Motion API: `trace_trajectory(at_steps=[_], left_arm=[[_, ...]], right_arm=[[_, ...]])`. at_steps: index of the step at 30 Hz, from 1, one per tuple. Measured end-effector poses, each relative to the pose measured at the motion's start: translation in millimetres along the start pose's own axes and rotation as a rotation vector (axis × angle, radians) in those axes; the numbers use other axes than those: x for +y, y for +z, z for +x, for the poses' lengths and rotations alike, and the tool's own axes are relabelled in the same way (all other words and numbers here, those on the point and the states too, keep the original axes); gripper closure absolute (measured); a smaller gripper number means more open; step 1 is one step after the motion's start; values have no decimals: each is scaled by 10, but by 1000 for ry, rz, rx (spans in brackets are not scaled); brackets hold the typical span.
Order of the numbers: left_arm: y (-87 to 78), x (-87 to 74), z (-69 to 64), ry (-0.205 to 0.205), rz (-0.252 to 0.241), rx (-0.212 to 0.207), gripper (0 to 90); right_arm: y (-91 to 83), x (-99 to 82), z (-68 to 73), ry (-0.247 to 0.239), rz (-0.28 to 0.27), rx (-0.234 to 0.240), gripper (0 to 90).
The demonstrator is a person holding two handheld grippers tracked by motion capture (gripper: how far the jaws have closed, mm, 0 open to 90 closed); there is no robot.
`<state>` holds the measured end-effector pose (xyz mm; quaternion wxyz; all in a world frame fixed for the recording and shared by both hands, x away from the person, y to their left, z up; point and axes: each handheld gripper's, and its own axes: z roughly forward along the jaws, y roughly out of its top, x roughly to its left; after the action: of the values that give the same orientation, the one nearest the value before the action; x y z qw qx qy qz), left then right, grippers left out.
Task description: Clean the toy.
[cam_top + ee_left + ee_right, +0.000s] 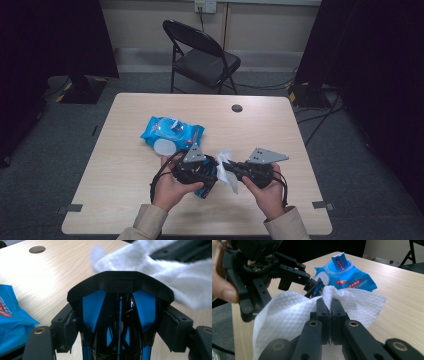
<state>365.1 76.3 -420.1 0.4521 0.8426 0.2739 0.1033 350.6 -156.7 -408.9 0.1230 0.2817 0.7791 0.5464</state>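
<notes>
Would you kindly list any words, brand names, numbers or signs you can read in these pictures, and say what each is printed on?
Blue wipes pack: red banner with white characters, too blurred to read.
Raised flap of that pack: lines of white print, too small to read.
Pack edge in the left gripper view: part of a red and white logo, cut off, unreadable.
White wipe: no print.

A recording room or lab is indicated. A plain wooden table (130, 165) with a cable hole (237, 108) is set on grey carpet (70, 140). Black curtains (55, 35) are hung at both sides. A black folding chair (200, 55) is placed behind the table. Cables (320, 117) are run across the floor, and a wall socket (205, 6) is fitted above.
</notes>
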Motion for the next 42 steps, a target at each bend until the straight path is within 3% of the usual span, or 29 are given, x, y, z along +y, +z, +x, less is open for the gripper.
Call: trace_trajectory(at_steps=[17, 21, 42], left_arm=[[17, -4, -51, 22, 1, -27, 255], [25, -16, -47, 10, -3, -32, 255], [64, 15, -119, 47, 14, -56, 255]], right_arm=[[205, 110, -53, 29, -1, -49, 884], [240, 120, -75, 33, 4, -42, 884], [461, 139, -127, 47, 29, -64, 884]])
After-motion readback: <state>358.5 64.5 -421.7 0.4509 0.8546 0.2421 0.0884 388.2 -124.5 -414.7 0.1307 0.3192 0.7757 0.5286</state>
